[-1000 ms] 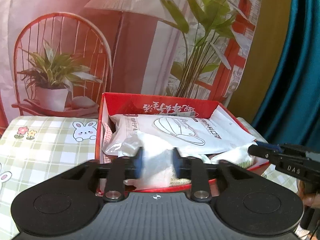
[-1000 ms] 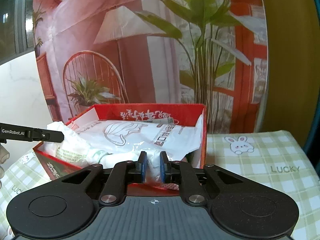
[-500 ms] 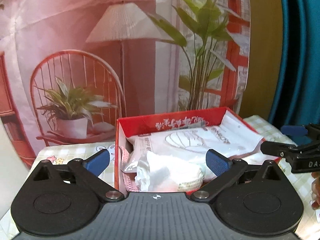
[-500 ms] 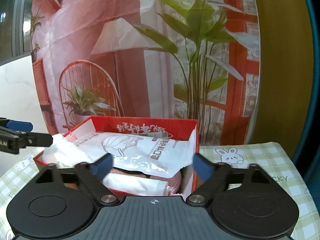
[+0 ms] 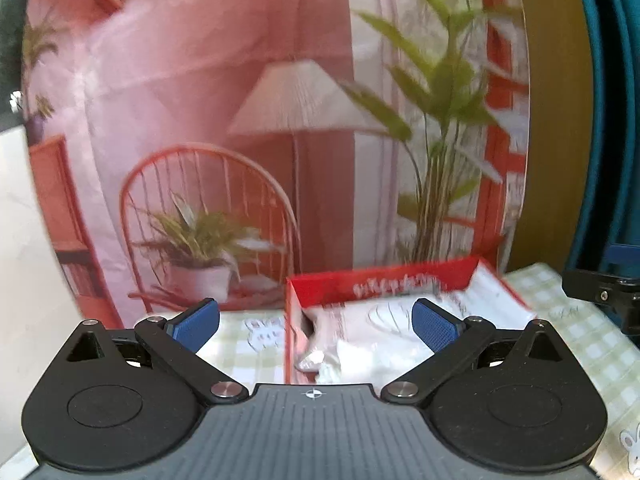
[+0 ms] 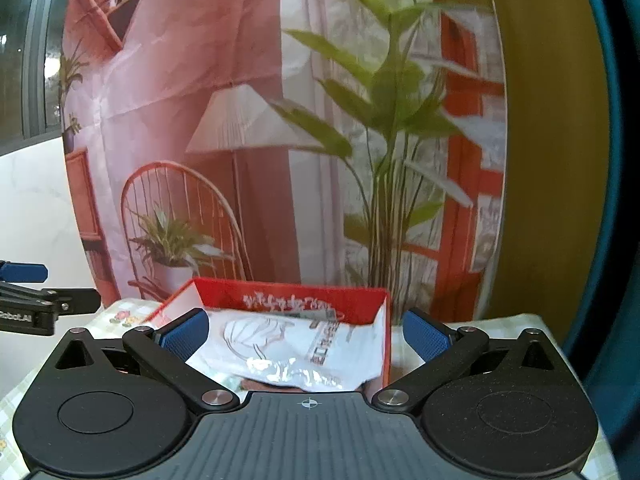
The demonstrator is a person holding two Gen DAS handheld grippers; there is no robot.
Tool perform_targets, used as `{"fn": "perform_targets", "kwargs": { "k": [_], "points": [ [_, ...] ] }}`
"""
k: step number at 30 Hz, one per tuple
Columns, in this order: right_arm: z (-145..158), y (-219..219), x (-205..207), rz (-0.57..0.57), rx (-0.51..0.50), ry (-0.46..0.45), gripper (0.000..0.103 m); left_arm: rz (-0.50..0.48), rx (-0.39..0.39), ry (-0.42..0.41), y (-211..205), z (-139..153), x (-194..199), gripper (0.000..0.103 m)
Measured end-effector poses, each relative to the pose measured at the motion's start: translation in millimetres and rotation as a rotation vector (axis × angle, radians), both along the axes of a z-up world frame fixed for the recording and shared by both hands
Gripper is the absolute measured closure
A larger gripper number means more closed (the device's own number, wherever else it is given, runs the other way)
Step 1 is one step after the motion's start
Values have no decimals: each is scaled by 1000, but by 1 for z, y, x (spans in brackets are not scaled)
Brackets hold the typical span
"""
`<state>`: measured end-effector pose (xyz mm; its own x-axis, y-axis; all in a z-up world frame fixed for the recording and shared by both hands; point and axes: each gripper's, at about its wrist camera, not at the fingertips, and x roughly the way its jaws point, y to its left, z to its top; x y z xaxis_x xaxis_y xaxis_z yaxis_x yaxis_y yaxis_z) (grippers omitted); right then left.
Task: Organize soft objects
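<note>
Two hand-held grippers hang over a table with a green checked cloth, and we describe everything here in relation to the red box (image 6: 288, 300) that sits on that cloth. Our left gripper (image 5: 316, 326) and our right gripper (image 6: 306, 334) both point down toward the box from its near side, each with its blue pads spread as wide as they go. The right one's jaws have just been opening, and nothing is caught between the pads of either tool; the box contents only show through the gaps, farther off. Inside the box we see several soft things piled together: a white plastic mask packet (image 6: 296, 344) printed with a face-mask drawing lies on top, its edges riding up over the box's right wall, and toward the box's left wall there is a crumpled white bundle (image 5: 332, 356) that looks like tissue or wipes, though blur keeps us from saying which. Something pink shows at the near left corner inside the box, too smeared to name. Behind the box hangs a printed backdrop (image 6: 256, 120) of a chair, lamp and plants. Around the box, the parts of the cloth (image 5: 576, 320) we can see carry no loose items. We judge the gathering step to be largely done, since the soft items rest in the box and neither tool grips anything. What may remain is tucking the overhanging packet down flat, or fetching items outside these views, which we cannot rule out.
</note>
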<state>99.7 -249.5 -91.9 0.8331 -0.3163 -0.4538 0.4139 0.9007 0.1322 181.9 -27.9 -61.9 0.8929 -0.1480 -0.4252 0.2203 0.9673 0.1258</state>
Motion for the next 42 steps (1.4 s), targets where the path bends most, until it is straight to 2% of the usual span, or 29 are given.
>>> {"fn": "perform_targets", "kwargs": {
  "k": [4,11,17,28,42],
  "points": [
    [31,10,-7,-10,-26,-11,0,17,54,-57,0,29,-22,0],
    [89,32,-32,-38,-64,-49,0,18,5,-133,10,77,-71,0],
    [123,56,-52,-28,-102,-49,0,25,-21,-180,16,103,-107,0],
    [152,81,-82,-4,-118,-82,0,44,-54,-199,25,109,-137,0],
    [154,80,-84,-6,-144,-58,0,55,-69,-170,30,102,-135,0]
  ]
}}
